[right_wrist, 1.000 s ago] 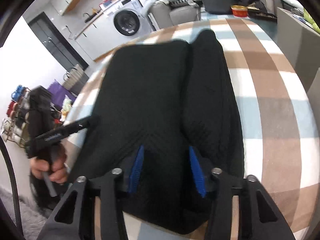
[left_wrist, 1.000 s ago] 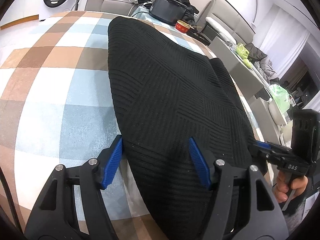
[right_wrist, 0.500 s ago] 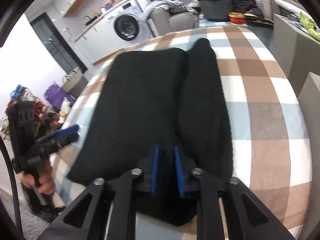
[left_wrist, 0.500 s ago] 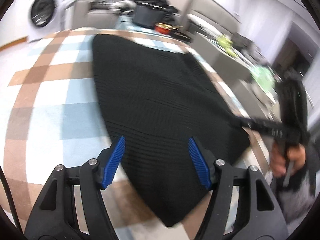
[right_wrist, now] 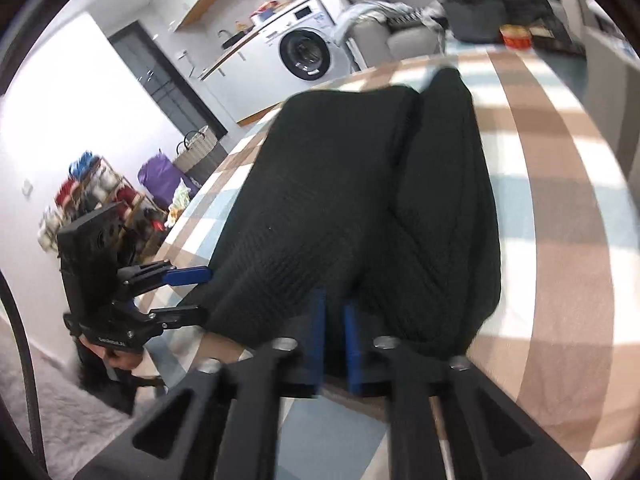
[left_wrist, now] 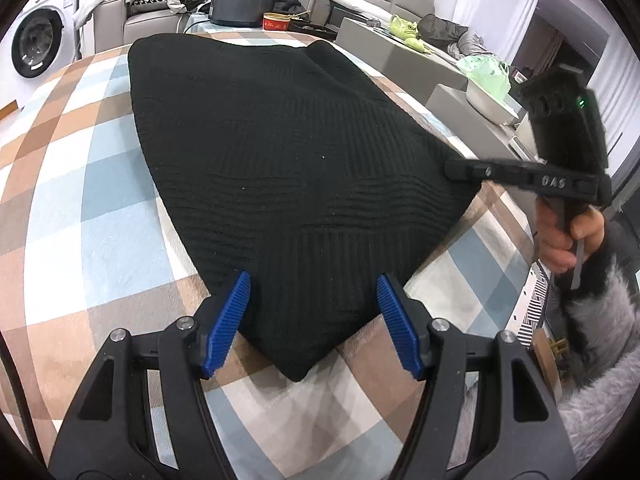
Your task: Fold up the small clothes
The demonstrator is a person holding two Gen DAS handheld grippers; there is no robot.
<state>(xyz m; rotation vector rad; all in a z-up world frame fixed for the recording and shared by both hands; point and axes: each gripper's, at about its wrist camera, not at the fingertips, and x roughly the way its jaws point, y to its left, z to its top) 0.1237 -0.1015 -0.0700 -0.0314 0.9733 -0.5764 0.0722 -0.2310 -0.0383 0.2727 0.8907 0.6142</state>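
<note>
A black knit sweater [left_wrist: 280, 152] lies flat on the plaid tablecloth [left_wrist: 100, 200], with one sleeve folded along its right side [right_wrist: 448, 184]. My left gripper [left_wrist: 314, 284] is open, its blue pads [left_wrist: 226, 320] astride the near corner of the hem without pressing it. In the right wrist view the left gripper [right_wrist: 202, 294] sits at the sweater's left edge. My right gripper [right_wrist: 334, 304] is shut on the near hem, and the cloth bunches up at its pads. In the left wrist view the right gripper [left_wrist: 452, 168] meets the sweater's right edge, with a hand [left_wrist: 560, 236] on its handle.
At the table's far end stand a dark pot [left_wrist: 242, 2] and a red tin [left_wrist: 280, 21]. Grey blocks [left_wrist: 400, 52] line the right side, and a sofa with clothes sits behind. A washing machine [right_wrist: 304, 54] is at the back left. The near table edge [right_wrist: 328, 420] lies under my right gripper.
The right gripper's jaws have closed onto the hem and the cloth there has gathered. The left gripper has slid along the hem to its near corner and rolled, still open.
</note>
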